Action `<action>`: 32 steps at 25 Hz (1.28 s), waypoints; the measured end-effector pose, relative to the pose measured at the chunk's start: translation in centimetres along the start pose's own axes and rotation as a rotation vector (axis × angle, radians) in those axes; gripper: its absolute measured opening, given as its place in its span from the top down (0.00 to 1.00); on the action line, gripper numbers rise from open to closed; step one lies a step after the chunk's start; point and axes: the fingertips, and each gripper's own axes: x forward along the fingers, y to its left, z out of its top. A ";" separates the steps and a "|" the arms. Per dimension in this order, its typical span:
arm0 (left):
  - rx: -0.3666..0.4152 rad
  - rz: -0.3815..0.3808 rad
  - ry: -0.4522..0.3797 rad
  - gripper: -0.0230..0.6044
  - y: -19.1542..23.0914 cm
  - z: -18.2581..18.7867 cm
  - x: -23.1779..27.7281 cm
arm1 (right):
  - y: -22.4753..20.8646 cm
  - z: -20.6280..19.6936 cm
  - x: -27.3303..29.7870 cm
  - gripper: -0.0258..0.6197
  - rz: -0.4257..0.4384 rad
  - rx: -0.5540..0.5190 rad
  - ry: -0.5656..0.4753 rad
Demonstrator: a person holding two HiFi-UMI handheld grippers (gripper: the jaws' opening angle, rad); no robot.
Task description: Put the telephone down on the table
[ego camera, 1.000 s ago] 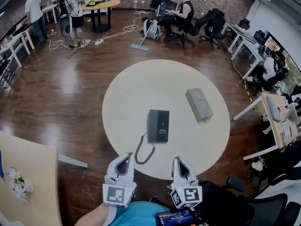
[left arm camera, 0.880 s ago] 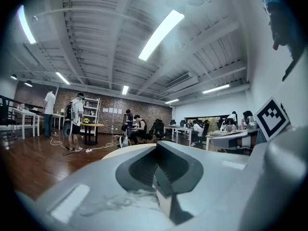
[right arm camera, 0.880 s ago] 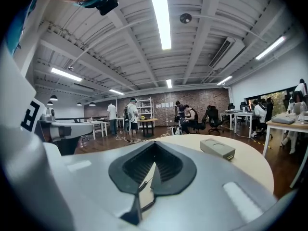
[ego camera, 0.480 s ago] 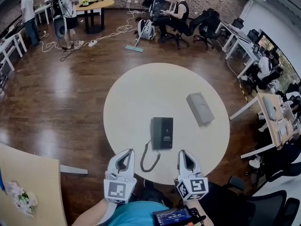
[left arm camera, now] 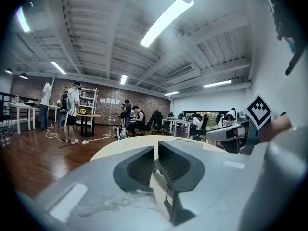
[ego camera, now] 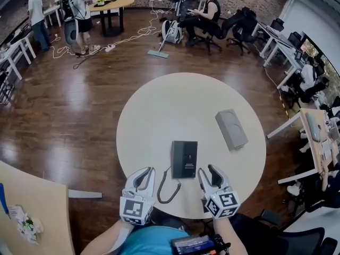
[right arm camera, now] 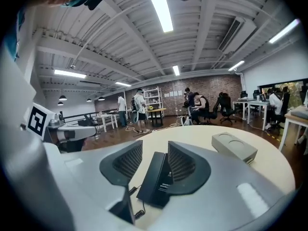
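Head view: black telephone (ego camera: 184, 159) flat on round white table (ego camera: 159, 116), close to near edge. Coiled cord (ego camera: 169, 187) curling from its near end. Grey box (ego camera: 231, 129) well apart. Left gripper (ego camera: 143, 173) and right gripper (ego camera: 209, 173) low, flanking cord.
Left gripper view: jaws seemingly pressed together, nothing between, table beyond.
Right gripper view: jaws opening, spread, telephone lying on table in line with gap, not clamped.

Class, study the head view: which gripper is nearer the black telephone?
Right. The right gripper, its empty jaws opening, sits just off the near right corner of the telephone; the left gripper is farther, left of the coiled cord.
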 end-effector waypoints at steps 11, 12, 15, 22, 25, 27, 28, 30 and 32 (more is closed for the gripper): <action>-0.051 0.024 0.140 0.86 0.8 -5.2 6.5 | -5.0 -8.7 8.8 0.56 0.248 0.204 0.258; -0.062 0.028 0.156 0.86 0.9 -5.6 7.2 | -5.2 -9.3 9.3 0.55 0.269 0.212 0.277; -0.094 0.039 0.202 0.86 0.9 -6.9 8.8 | -5.5 -11.1 10.6 0.53 0.340 0.242 0.336; -0.099 0.058 0.271 0.86 1.2 -9.8 9.6 | -5.1 -14.4 13.4 0.48 0.564 0.412 0.470; -0.111 0.069 0.296 0.86 1.1 -10.6 9.3 | -5.1 -15.1 14.3 0.47 0.618 0.459 0.495; -0.107 0.083 0.309 0.86 1.3 -11.0 9.1 | -4.6 -15.2 14.6 0.47 0.673 0.495 0.509; -0.100 0.091 0.316 0.86 1.4 -11.2 9.1 | -4.3 -15.1 14.7 0.47 0.706 0.507 0.517; -0.090 0.108 0.327 0.86 1.7 -11.4 9.1 | -3.7 -15.0 14.7 0.47 0.767 0.513 0.534; -0.096 0.118 0.332 0.86 1.9 -11.7 9.1 | -3.0 -14.9 14.8 0.47 0.823 0.515 0.557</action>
